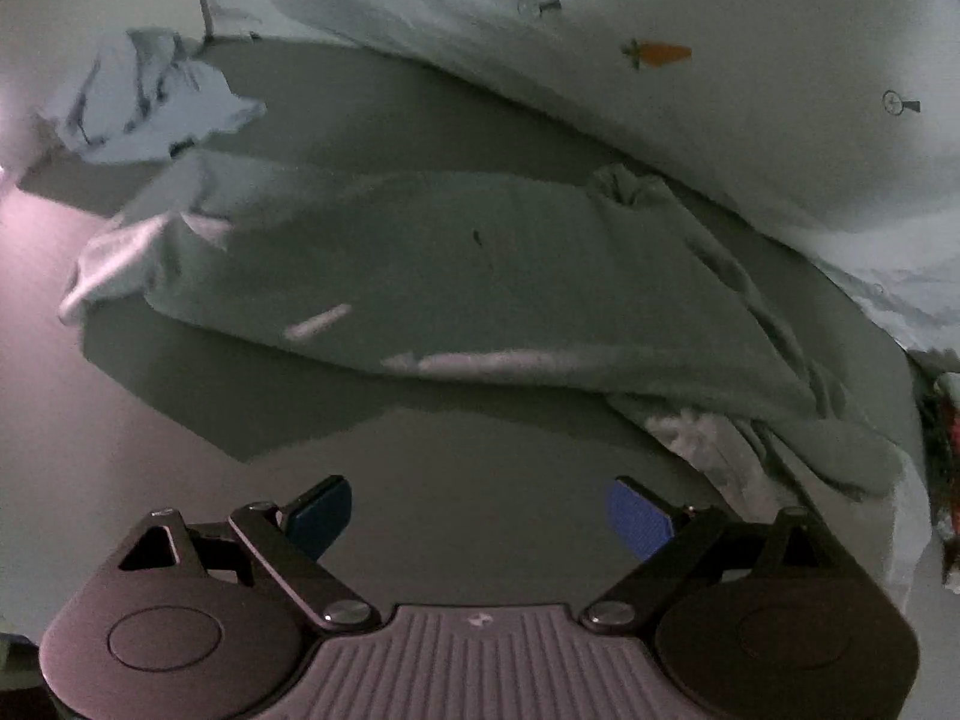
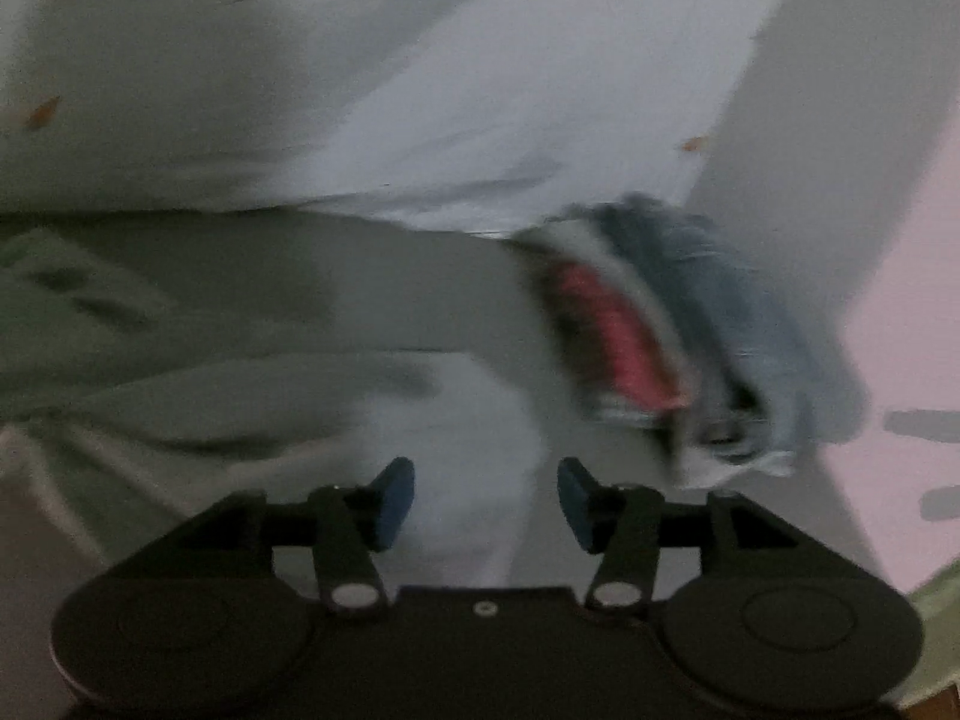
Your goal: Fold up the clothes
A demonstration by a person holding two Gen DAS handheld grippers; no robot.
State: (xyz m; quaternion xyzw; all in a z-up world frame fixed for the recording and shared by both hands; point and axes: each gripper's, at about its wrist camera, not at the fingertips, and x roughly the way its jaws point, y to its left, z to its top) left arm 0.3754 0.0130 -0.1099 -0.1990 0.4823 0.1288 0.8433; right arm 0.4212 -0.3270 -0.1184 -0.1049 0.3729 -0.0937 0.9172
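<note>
My left gripper (image 1: 477, 516) is spread wide with nothing between the pads, hanging over bare table (image 1: 150, 480). The pale green garment (image 1: 456, 276) lies rumpled just ahead, next to a big white sheet with carrot prints (image 1: 750, 96). My right gripper (image 2: 486, 501) is partly spread and empty too, near a blurry stack of folded clothes (image 2: 678, 330).

left hand-held gripper (image 1: 477, 519) wide open, right hand-held gripper (image 2: 486, 504) seemingly open

- I hold two grippers: left gripper (image 1: 480, 516), right gripper (image 2: 486, 501).
- One green garment (image 1: 456, 276).
- One printed sheet (image 1: 750, 90).
- One crumpled white cloth (image 1: 144, 102).
- One denim bundle (image 2: 708, 324).
</note>
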